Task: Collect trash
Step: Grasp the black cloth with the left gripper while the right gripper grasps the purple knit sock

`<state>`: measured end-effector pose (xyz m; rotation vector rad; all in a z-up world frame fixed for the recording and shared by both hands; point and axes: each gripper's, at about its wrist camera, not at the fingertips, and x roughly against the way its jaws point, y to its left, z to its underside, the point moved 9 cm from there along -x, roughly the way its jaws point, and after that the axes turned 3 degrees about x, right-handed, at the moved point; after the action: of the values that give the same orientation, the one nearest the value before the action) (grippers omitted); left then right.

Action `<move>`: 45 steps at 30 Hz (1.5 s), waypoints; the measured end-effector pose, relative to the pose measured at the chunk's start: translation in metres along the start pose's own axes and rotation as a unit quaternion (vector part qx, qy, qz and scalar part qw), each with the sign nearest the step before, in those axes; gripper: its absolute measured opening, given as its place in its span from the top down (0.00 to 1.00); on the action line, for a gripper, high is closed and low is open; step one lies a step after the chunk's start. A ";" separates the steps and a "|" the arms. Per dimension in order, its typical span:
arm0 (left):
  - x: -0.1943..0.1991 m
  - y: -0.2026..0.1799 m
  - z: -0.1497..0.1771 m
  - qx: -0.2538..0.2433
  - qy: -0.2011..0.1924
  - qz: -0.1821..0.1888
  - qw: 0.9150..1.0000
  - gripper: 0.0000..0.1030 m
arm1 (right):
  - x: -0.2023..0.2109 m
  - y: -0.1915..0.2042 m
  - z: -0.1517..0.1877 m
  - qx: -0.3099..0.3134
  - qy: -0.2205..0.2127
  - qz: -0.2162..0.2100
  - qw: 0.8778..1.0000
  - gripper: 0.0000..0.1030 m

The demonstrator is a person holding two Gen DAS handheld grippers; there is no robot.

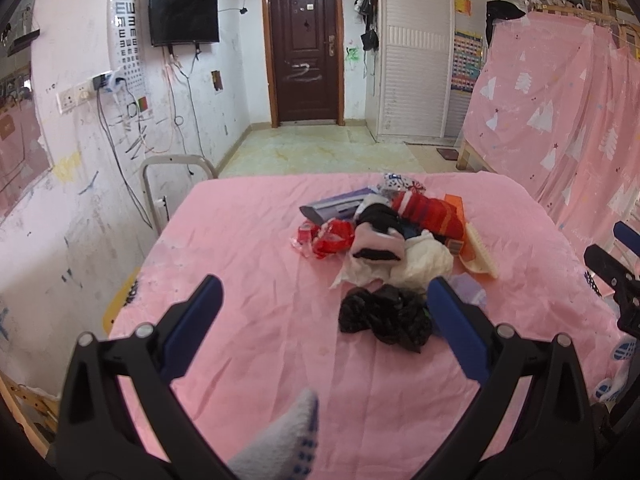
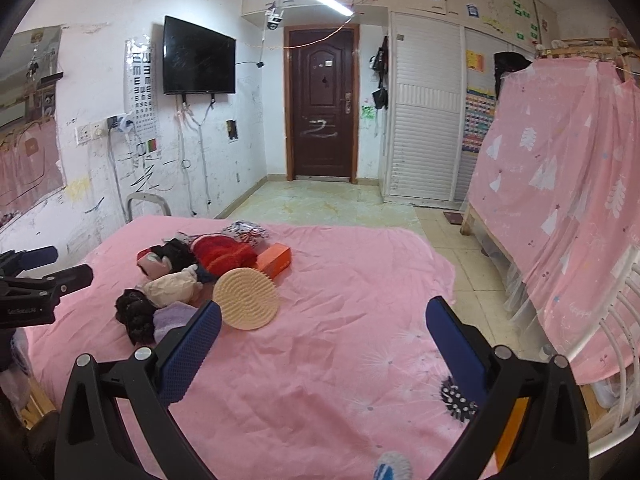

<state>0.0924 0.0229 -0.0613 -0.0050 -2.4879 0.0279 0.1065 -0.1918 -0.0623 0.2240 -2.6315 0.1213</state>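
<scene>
A heap of clothes and trash lies on the pink bedsheet (image 1: 248, 320). It holds a crumpled black plastic bag (image 1: 382, 316), crumpled white paper (image 1: 424, 260), a torn red wrapper (image 1: 328, 238), a red knit piece (image 1: 428, 210) and a purple box (image 1: 340, 204). My left gripper (image 1: 324, 300) hovers open just short of the black bag, nothing between its fingers. My right gripper (image 2: 324, 324) is open and empty over bare sheet, right of the heap; the black bag (image 2: 134, 314), a round beige brush (image 2: 246, 300) and an orange box (image 2: 276, 258) lie to its left.
A gloved hand (image 1: 280, 444) shows at the bottom of the left wrist view. A pink curtain (image 2: 560, 200) covers a bunk frame on the right. Beyond the bed are tiled floor (image 2: 332, 204), a dark door (image 2: 322, 108) and a metal chair frame (image 1: 176, 176) by the left wall.
</scene>
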 end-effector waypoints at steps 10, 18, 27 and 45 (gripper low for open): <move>-0.026 -0.014 0.020 -0.013 0.043 0.042 0.998 0.16 | -0.034 0.063 0.002 0.044 0.050 -0.112 0.991 0.10; -0.053 -0.035 0.030 -0.025 0.075 0.058 0.995 0.23 | -0.036 0.070 0.008 0.056 0.066 -0.158 0.984 0.10; -0.070 -0.041 0.043 -0.017 0.104 0.071 0.992 0.69 | -0.047 0.085 0.014 0.076 0.084 -0.193 0.975 0.12; -0.038 -0.008 0.038 0.009 0.056 0.067 0.996 0.72 | -0.073 0.129 0.027 0.121 0.143 -0.203 0.961 0.47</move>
<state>0.0996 0.0139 -0.1139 -0.1605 -2.3706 0.1039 0.1342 -0.0582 -0.1270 0.7634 -2.2285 0.3111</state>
